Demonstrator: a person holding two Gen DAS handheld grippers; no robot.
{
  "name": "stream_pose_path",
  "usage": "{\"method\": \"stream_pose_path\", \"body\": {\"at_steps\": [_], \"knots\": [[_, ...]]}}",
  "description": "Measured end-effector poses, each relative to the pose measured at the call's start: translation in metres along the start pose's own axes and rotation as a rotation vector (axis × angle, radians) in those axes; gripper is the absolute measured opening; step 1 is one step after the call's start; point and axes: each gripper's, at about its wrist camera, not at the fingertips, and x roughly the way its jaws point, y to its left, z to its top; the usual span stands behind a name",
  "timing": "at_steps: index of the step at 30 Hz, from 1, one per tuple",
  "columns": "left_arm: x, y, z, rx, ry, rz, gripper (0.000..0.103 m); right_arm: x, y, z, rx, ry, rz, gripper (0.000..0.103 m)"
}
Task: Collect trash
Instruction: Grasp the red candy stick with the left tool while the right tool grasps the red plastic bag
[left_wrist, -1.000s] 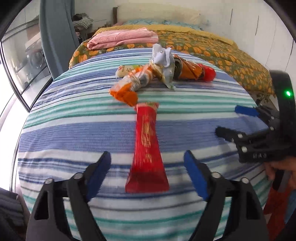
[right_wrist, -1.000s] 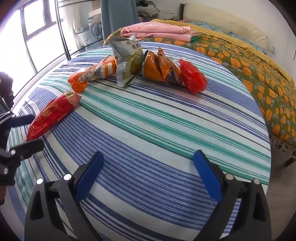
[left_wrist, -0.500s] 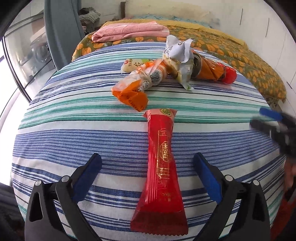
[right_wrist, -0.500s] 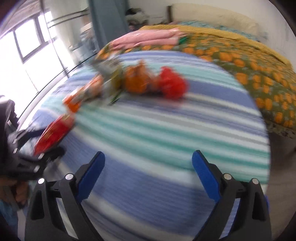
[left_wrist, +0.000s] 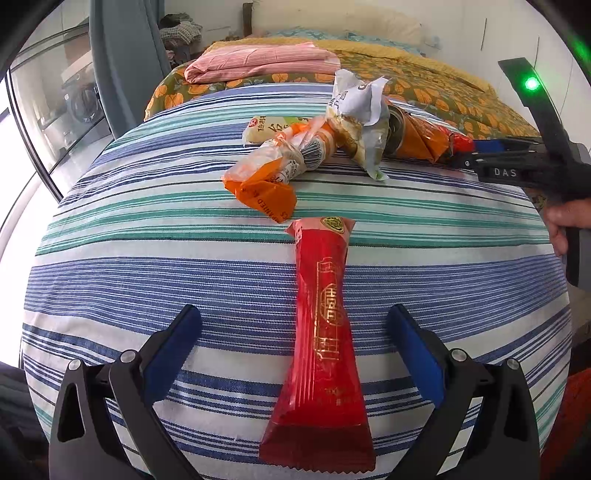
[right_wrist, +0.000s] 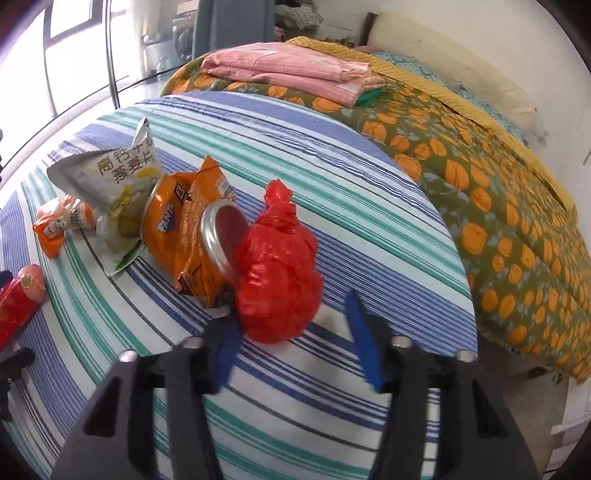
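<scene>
A long red wrapper (left_wrist: 325, 314) lies lengthwise on the striped tablecloth (left_wrist: 147, 258), between the pads of my left gripper (left_wrist: 293, 314), which stands wide open and clear of it. Behind it lie an orange-and-white wrapper (left_wrist: 273, 170), a cream packet (left_wrist: 266, 127), a white pouch (right_wrist: 114, 181) and a crushed orange soda can (right_wrist: 173, 229). A knotted red plastic bag (right_wrist: 277, 266) sits at the right end of the pile. My right gripper (right_wrist: 295, 314) straddles its lower end with the jaws closing; the left pad is blurred against the bag and the right pad stands just off it.
A bed with an orange floral cover (right_wrist: 461, 177) runs behind and to the right of the round table, with folded pink cloth (left_wrist: 258, 61) on it. Glass doors (left_wrist: 48, 110) stand to the left. A hand (left_wrist: 565, 218) holds the right gripper's handle.
My right gripper swept across to the red plastic bag and its jaws have narrowed around it. My left gripper opened slightly wider and has held still over the red wrapper since half a second ago.
</scene>
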Motion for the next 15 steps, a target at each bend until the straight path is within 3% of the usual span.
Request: {"method": "stream_pose_path", "body": {"at_steps": [2,5,10,15], "knots": [[0.0,0.0,0.0,0.0,0.0,0.0,0.098,-0.003,-0.004,-0.003,0.019,-0.005,0.02,0.024],[0.0,0.0,0.0,0.001,0.0,0.0,0.098,-0.014,-0.015,-0.012,0.081,-0.031,0.035,0.022],[0.0,0.0,0.0,0.001,0.0,0.0,0.098,-0.056,-0.021,-0.059,0.126,-0.032,0.132,0.022],[0.0,0.0,0.0,0.001,-0.001,0.005,0.098,-0.094,0.006,-0.11,0.114,0.01,0.222,0.022]]}}
